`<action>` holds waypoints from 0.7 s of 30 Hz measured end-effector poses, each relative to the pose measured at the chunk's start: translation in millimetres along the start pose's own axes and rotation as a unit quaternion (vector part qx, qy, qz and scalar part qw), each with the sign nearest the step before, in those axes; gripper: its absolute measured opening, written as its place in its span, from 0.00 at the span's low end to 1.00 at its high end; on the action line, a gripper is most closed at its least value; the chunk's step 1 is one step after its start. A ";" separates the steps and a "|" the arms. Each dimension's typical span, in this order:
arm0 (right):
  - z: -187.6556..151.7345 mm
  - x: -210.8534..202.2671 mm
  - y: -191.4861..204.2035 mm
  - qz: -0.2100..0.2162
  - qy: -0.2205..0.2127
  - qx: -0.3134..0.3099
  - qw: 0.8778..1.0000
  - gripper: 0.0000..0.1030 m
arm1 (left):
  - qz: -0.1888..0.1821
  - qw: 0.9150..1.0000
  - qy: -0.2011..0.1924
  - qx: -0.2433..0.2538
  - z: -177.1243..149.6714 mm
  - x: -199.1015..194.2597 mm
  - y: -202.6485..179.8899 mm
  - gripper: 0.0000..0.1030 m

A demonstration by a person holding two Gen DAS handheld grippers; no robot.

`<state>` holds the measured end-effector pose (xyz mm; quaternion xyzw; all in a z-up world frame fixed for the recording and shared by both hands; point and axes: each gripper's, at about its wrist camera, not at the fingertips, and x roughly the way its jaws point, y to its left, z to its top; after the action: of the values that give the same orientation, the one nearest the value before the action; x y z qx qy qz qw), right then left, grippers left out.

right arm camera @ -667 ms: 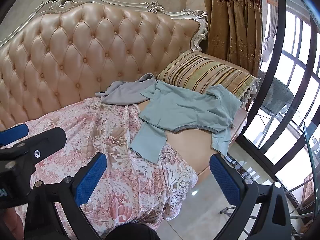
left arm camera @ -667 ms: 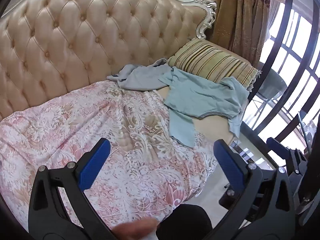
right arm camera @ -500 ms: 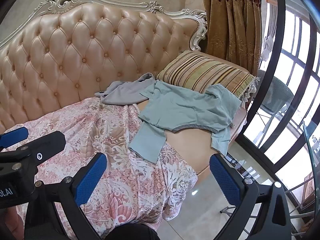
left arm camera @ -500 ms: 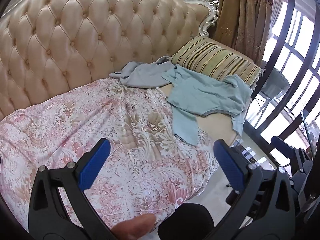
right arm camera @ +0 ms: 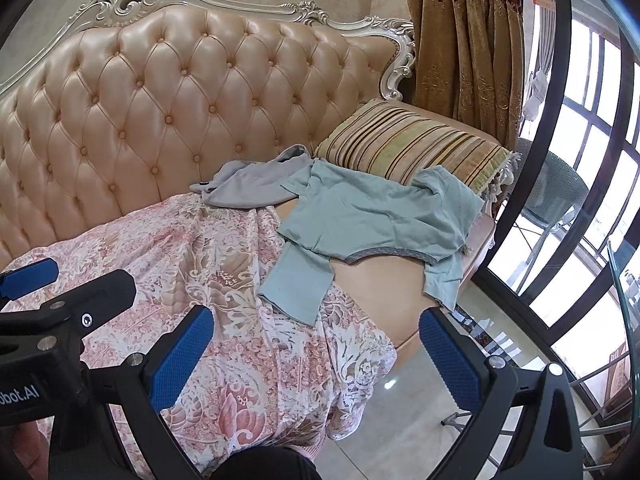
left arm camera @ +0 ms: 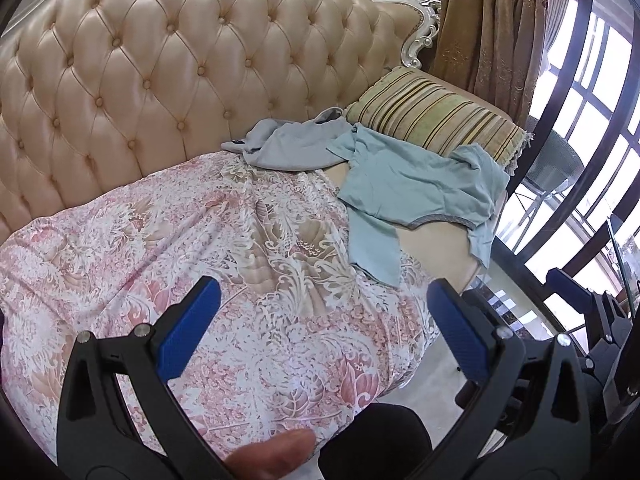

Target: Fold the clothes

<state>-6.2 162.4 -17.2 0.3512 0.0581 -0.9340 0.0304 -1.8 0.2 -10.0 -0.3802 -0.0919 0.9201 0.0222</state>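
A light teal T-shirt lies spread and rumpled on the sofa seat, partly over a striped cushion. A grey garment lies crumpled behind it against the backrest. My left gripper is open and empty, held above the floral cover, well short of the shirt. My right gripper is open and empty, above the sofa's front edge, near the shirt's hanging sleeve. The left gripper's body shows in the right wrist view.
A pink floral cover drapes the sofa seat. The tufted beige backrest rises behind. A striped cushion lies at the right end. Curtains, a window frame and tiled floor are to the right.
Both grippers have drifted slightly forward and left over the sofa; the clothes have not moved. Both stay open.
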 end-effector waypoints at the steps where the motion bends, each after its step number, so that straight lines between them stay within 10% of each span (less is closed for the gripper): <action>1: 0.1 0.2 0.0 0.000 0.000 0.000 1.000 1.00 | 0.001 1.000 0.001 0.001 -0.5 0.4 -0.4 1.00; 21: 2.3 9.3 -1.1 -0.002 0.008 0.001 1.000 1.00 | 0.036 0.999 0.001 0.029 -0.2 7.0 -5.2 1.00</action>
<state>-14.8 163.1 -21.6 0.3584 0.0584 -0.9313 0.0277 -6.8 6.1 -14.0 -0.3830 -0.0512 0.9223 -0.0002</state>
